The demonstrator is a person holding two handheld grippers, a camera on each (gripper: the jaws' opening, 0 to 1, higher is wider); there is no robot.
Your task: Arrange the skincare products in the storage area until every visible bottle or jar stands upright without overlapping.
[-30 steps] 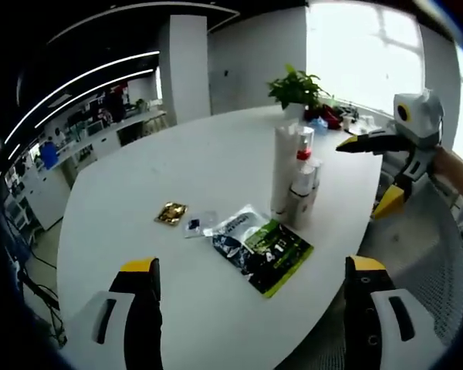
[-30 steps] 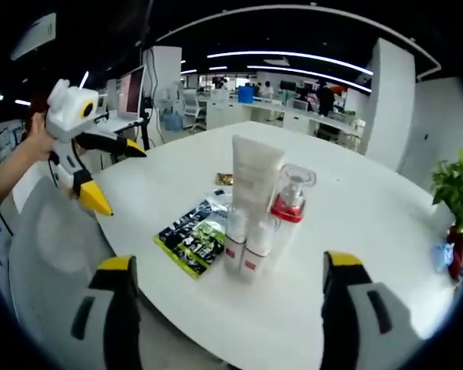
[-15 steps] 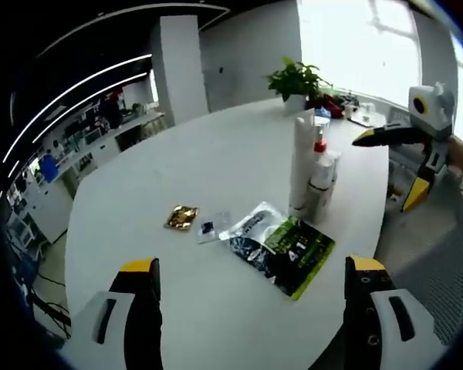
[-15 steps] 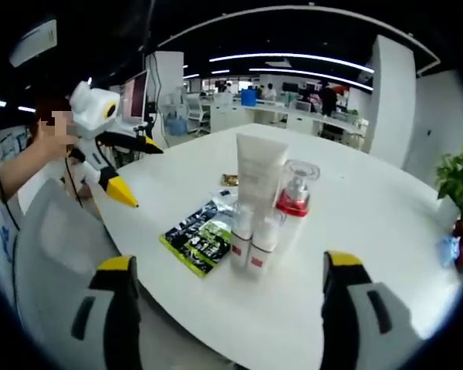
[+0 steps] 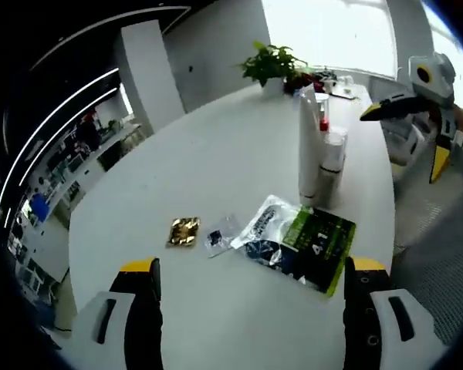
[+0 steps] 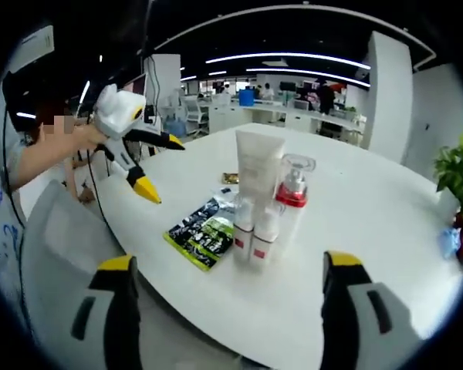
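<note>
A white oval table carries a standing cluster of skincare bottles, a green-black sachet pack, a small clear packet, a gold foil sachet and a potted plant.

The green and black packet carries white print at its 3 o'clock edge, too small to make out. The red bands on the small bottles show no legible lettering.

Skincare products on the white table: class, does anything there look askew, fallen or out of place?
The tall white tube, red-collared pump bottle and two small white bottles all stand upright, tightly clustered. What breaks the order lies flat beside them: a green-and-black sachet, a small clear packet and a gold foil packet. Nothing looks spilled or damaged.
</note>
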